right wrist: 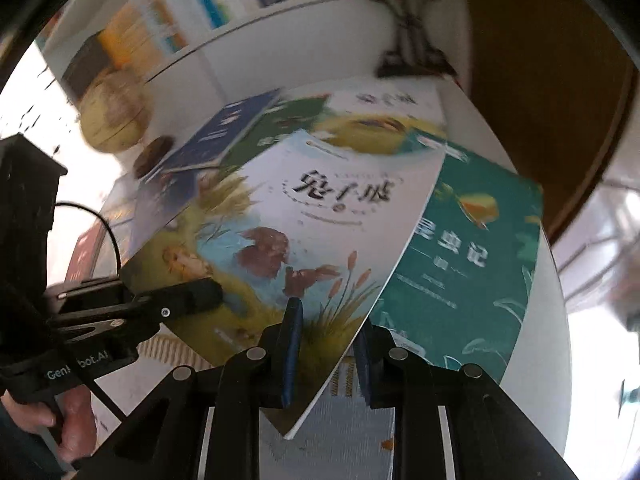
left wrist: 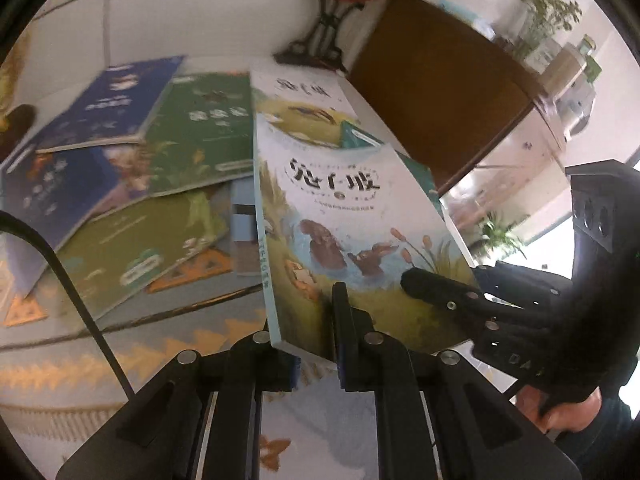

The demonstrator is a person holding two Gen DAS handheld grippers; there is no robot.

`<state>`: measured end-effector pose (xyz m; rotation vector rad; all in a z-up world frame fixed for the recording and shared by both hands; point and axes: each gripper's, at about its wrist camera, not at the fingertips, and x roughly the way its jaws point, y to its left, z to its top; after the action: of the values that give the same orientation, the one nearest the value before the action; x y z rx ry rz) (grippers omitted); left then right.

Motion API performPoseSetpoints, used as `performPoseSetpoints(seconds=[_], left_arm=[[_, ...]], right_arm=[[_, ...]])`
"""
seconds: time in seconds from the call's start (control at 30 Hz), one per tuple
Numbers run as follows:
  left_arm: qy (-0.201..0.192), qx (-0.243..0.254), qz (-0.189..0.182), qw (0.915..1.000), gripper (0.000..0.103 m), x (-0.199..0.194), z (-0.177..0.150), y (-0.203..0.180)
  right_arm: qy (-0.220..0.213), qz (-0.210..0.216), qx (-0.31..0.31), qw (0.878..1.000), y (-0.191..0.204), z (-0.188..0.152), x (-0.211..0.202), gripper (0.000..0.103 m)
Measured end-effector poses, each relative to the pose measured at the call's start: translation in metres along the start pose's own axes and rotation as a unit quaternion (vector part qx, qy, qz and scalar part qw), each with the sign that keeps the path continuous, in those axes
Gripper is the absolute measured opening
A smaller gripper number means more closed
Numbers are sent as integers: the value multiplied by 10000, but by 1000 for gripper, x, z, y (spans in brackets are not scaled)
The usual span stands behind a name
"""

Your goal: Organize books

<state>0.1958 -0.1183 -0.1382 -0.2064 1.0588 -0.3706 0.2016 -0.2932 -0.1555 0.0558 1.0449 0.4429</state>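
Note:
A white and green picture book with a brown rabbit on its cover [left wrist: 344,216] is held tilted above the table. My left gripper [left wrist: 308,332] is shut on its near left edge. My right gripper [right wrist: 326,344] is shut on its near right corner [right wrist: 316,240]; its finger also shows in the left wrist view [left wrist: 436,288]. Under the held book lies a teal book [right wrist: 464,264] and another white and green book [left wrist: 300,100]. Several blue and green books [left wrist: 120,152] lie overlapping to the left.
A patterned cloth [left wrist: 120,344] covers the table. A globe on a black stand [left wrist: 332,20] stands at the back by the white shelf unit [left wrist: 192,12]. A brown panel [left wrist: 436,80] and a plant [left wrist: 548,8] are at the right.

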Motion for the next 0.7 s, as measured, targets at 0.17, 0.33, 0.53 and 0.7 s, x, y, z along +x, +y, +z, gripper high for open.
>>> performPoseSetpoints(seconds=[0.17,0.33,0.53,0.7], left_arm=[[-365,29,710,9968,12,-37,-19,7],[-632,-295,958,9930,12,-81,-35,35],[-1145,-644,1323,9825,12,-145,-51,83],[-1541,-700,1903,9670,13,-195,-68,136]], right_arm=[[-7,291,-873,9958,48,-1,-10,23],[-49,585,-1347,9892,94,-1,-12,23],[-299,910,-1805,9789,172,15,-12,23],[-455,1238,-2143,9678,252,26,2,23]])
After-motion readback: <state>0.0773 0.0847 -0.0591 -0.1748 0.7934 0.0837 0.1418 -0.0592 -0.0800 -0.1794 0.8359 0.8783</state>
